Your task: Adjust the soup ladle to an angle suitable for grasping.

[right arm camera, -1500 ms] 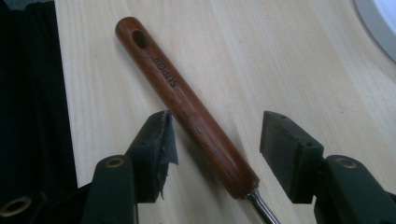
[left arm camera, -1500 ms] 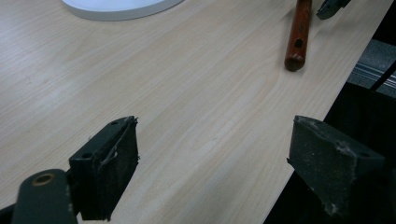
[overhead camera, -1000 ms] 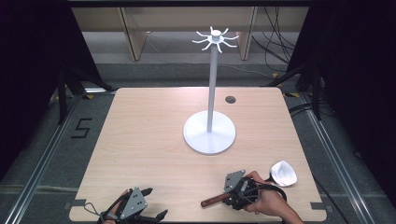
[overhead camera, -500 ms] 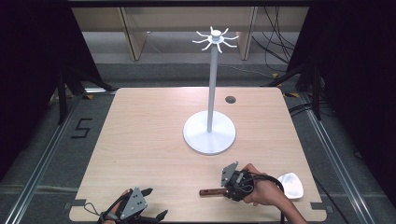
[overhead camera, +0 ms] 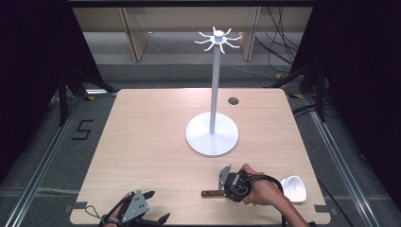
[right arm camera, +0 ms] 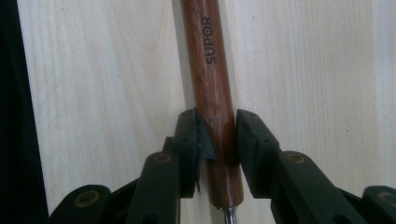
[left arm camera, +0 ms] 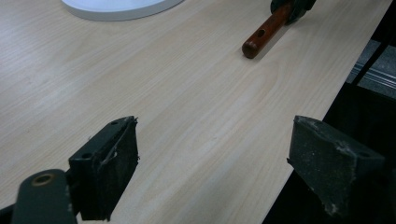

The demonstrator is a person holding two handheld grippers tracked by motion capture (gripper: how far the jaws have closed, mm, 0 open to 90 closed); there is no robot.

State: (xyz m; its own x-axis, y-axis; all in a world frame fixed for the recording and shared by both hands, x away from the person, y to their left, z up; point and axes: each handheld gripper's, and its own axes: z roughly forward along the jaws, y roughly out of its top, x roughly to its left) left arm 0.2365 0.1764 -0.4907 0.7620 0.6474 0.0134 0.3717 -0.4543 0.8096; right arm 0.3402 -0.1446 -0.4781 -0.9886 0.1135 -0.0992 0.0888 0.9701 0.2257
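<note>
Leftward along the near edge, the right gripper (overhead camera: 226, 185) has dragged the ladle (right arm camera: 212, 93), jaws just closing, now pinching its wooden handle; left gripper (left arm camera: 215, 172) idles spread. Next, I judge: lift toward the stand (overhead camera: 212, 137).

"SUPOR" on the wooden handle (right arm camera: 212, 93); "5" on the floor (overhead camera: 83, 129).

The stand (overhead camera: 212, 137) sits mid-table (overhead camera: 142, 142), its pole rising to the hook crown (overhead camera: 217, 40) up top. Just behind and right of the stand, a hole (overhead camera: 233, 100) in the tabletop. In front of the stand lies the ladle (overhead camera: 210, 193), handle pointing left, bowl well right. Front-left of the stand, the left gripper (overhead camera: 156, 208) sits at the table's near edge.
</note>
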